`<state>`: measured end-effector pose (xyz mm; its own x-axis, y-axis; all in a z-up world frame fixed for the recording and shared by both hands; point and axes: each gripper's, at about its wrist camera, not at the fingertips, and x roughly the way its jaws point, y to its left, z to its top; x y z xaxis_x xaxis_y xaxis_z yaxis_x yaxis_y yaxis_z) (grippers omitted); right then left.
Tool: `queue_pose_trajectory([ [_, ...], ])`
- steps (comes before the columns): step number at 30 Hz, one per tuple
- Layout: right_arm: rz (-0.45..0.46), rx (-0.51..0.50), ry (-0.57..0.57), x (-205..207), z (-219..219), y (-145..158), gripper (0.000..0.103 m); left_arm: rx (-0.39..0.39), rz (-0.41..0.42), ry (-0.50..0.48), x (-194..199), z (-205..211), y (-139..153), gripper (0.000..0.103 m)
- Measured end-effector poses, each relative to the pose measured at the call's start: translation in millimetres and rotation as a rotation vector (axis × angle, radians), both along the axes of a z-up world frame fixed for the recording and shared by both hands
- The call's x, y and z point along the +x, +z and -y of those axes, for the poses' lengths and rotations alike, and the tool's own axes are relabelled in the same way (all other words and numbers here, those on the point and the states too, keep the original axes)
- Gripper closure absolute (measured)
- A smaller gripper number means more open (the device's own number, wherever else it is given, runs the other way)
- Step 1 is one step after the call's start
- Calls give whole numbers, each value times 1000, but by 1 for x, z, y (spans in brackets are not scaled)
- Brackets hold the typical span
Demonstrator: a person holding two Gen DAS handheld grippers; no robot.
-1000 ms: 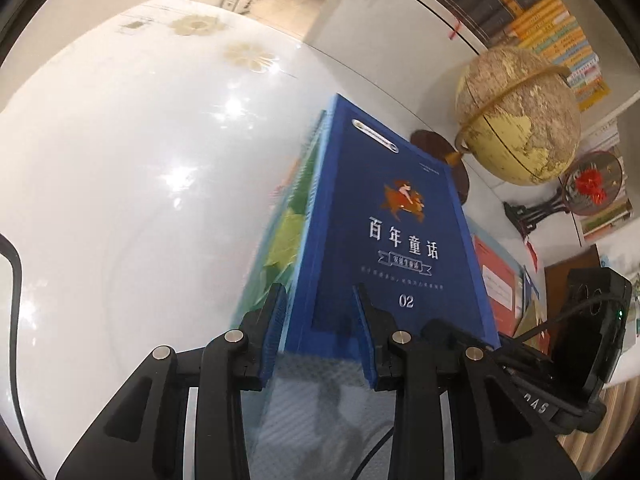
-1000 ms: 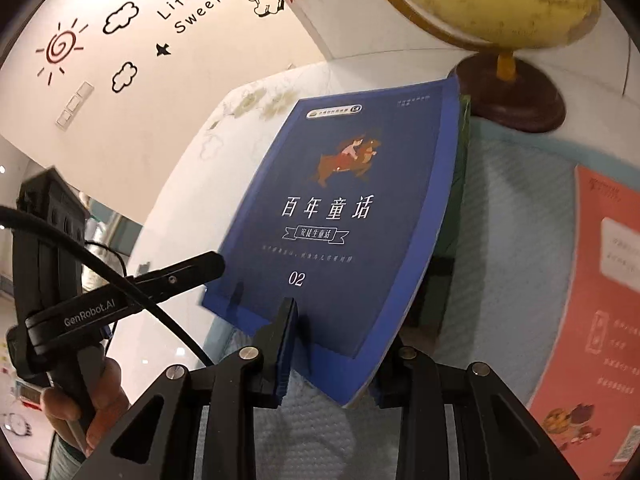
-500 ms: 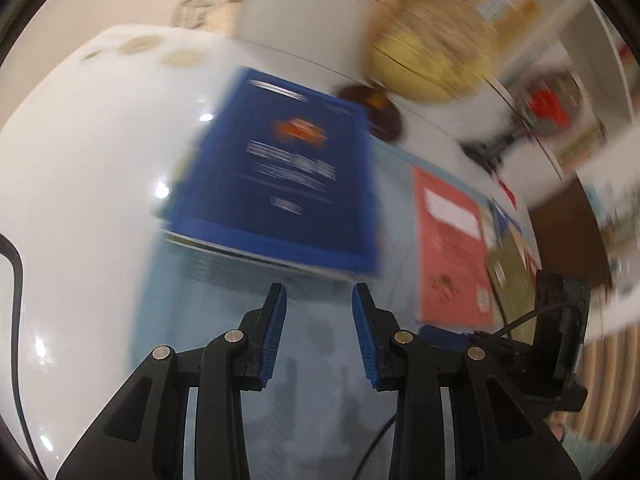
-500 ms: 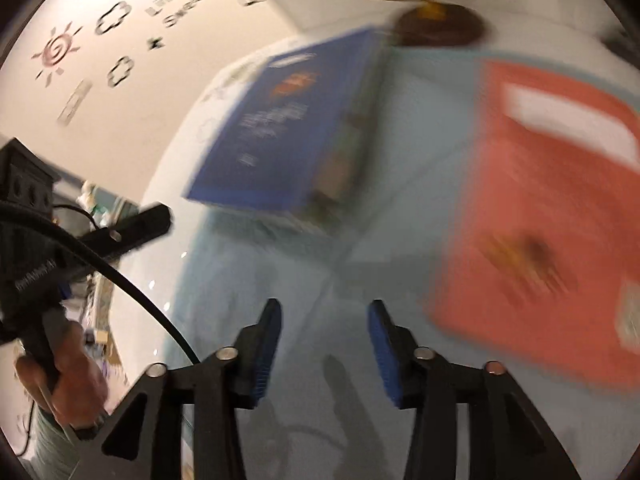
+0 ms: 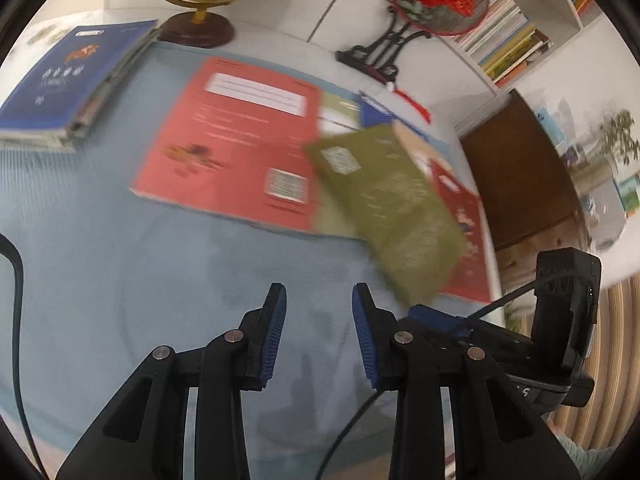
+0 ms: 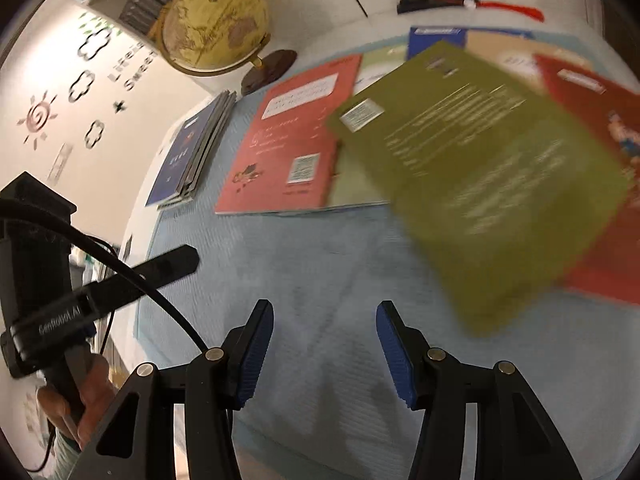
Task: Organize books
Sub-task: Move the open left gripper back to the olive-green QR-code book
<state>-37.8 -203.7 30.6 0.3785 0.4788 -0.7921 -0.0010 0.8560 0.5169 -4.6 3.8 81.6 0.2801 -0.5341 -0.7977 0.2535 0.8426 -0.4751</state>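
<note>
Between books — both grippers, left (image 5: 318, 316) and right (image 6: 324, 336), empty: left parted, right opening; olive-green book (image 6: 480, 184) right of the globe (image 6: 216, 24) judged next.

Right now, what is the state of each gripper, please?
Left gripper: open, holding nothing, above the blue mat.
Right gripper: jaws opening, nothing between them.

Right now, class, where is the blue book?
In the left wrist view the blue book tops a small stack at far left, beside the globe's base, left of the red book.
</note>
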Motion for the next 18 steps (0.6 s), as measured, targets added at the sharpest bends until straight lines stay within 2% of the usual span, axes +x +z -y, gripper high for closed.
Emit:
queue_pose_trajectory([
  [3, 25, -17, 52, -16, 33, 10, 44, -41, -2, 56, -48, 43, 4, 72],
  [6, 2, -55, 102, -29, 65, 7, 44, 6, -7, 45, -85, 77, 6, 72],
  [10, -22, -27, 101, -50, 101, 3, 44, 21, 11, 40, -120, 103, 18, 72],
  [13, -37, 3, 71, -66, 113, -1, 44, 44, 21, 45, -142, 110, 22, 72],
  [18, -58, 60, 21, -94, 120, -2, 44, 13, 25, 79, -180, 105, 21, 72],
])
